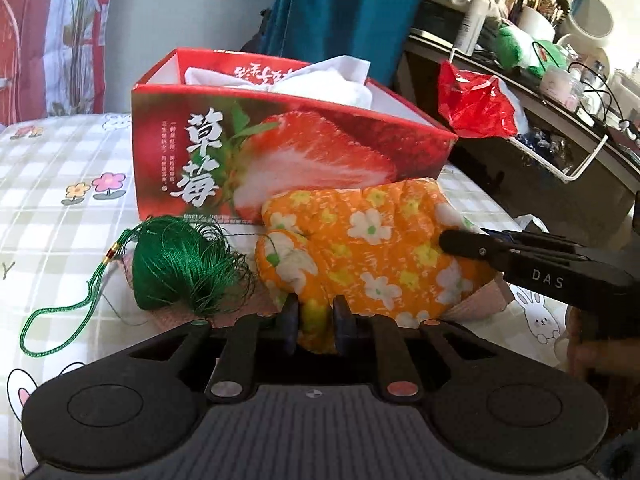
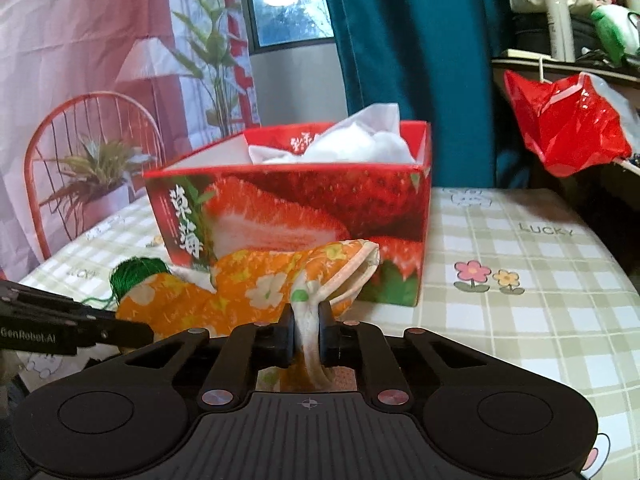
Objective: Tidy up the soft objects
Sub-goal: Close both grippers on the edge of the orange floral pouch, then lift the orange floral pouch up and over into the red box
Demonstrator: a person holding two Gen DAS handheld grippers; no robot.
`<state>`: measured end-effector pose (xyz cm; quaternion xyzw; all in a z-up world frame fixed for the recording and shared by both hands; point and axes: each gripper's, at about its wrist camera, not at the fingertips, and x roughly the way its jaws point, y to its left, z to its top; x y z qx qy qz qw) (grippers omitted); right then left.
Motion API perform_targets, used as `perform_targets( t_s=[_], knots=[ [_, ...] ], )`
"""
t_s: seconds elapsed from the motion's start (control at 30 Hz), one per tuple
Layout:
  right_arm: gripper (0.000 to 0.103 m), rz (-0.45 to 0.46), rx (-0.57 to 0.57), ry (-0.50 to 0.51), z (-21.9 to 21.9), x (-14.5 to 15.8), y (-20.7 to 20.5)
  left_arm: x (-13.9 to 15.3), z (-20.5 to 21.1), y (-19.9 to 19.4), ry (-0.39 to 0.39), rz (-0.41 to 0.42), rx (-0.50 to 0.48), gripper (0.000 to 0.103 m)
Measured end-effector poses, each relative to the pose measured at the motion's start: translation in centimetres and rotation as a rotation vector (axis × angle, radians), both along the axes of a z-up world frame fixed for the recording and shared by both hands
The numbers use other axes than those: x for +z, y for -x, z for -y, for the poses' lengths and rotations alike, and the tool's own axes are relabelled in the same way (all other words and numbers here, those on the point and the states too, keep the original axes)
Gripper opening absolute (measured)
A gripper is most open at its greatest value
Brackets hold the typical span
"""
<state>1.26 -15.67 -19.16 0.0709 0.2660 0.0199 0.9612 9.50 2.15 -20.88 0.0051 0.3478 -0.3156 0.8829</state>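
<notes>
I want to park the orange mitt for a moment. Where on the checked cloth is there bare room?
Bare checked cloth lies right of the strawberry box, around the printed flowers, and left of the green tassel. The strip before the box is crowded: tassel, orange mitt, left hand-held gripper, right hand-held gripper.

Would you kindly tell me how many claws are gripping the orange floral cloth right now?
2. The left claw pinches the orange floral cloth at its near edge; the right claw clamps the cloth's pale-trimmed end, in front of the strawberry box.
</notes>
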Motion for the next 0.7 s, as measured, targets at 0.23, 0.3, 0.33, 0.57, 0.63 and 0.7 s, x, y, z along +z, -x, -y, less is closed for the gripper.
perform_targets(
  t_s=[0.23, 0.3, 0.33, 0.57, 0.63, 0.7],
  knots=[
    [0.009, 0.023, -0.002, -0.007, 0.0, 0.6, 0.2, 0.7, -0.6, 0.1, 0.032, 0.032, 0.022, 0.016],
    [0.009, 0.037, -0.003, -0.004, 0.0, 0.8, 0.4, 1.2, -0.9, 0.2, 0.048, 0.051, 0.027, 0.016],
    [0.009, 0.047, -0.003, 0.001, 0.1, 1.0, 0.5, 1.6, -1.1, 0.3, 0.059, 0.065, 0.028, 0.016],
    [0.009, 0.131, 0.003, 0.041, 0.0, 3.2, 1.1, 4.5, -1.3, 1.1, 0.097, 0.169, 0.028, 0.016],
    [0.009, 0.153, 0.008, 0.051, -0.1, 3.9, 1.2, 5.4, -1.3, 1.2, 0.106, 0.196, 0.028, 0.016],
    [0.009, 0.173, 0.015, 0.061, -0.1, 4.6, 1.1, 6.3, -1.5, 1.1, 0.117, 0.218, 0.029, 0.016]
  ],
)
